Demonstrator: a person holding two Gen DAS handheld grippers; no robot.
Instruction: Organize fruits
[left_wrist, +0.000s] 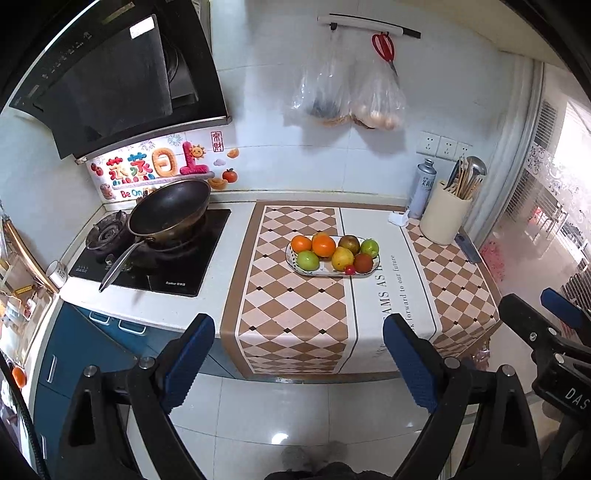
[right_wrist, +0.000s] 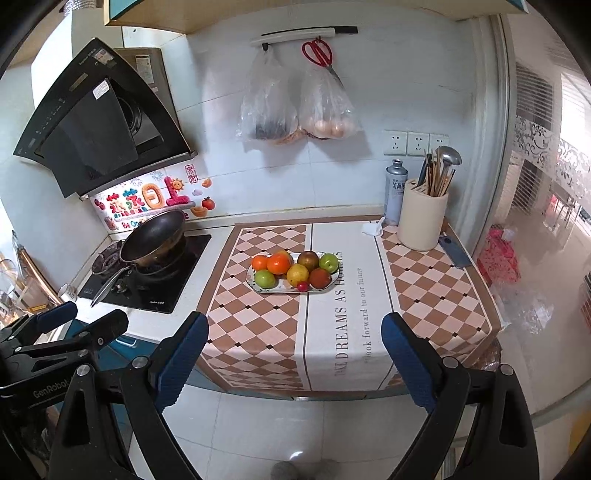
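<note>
Your left tongs (left_wrist: 299, 354) are spread wide with nothing between the blue pads (left_wrist: 190, 354), held out over the floor in front of the counter (left_wrist: 236, 236). Your right tongs (right_wrist: 295, 354) are just as wide and also hold nothing; they hang short of the counter's front edge, beside the left pair.

The fruit sits together on an oval plate (left_wrist: 295, 266) in the middle of the counter, on the checkered cloth (left_wrist: 295, 317), well apart from both tongs. At the back left of the plate two oranges (left_wrist: 324, 245) touch each other. A green fruit (left_wrist: 307, 260) lies in front of them, and a yellow fruit (left_wrist: 342, 258) is just beside it. Behind the yellow one is a dark brownish fruit (left_wrist: 349, 243), with another green fruit (left_wrist: 369, 247) to its right. A dark red fruit (left_wrist: 363, 262) lies at the front right, and a small red berry (left_wrist: 349, 270) rests at the plate's front rim, touching the yellow fruit.

To the left of the cloth a black pan (left_wrist: 170, 208) stands on the stove (left_wrist: 155, 262). At the back right corner a cream utensil holder (left_wrist: 445, 218) stands next to a grey can (left_wrist: 423, 188). Two plastic bags (left_wrist: 343, 96) and red scissors (left_wrist: 384, 46) hang on the wall above.
</note>
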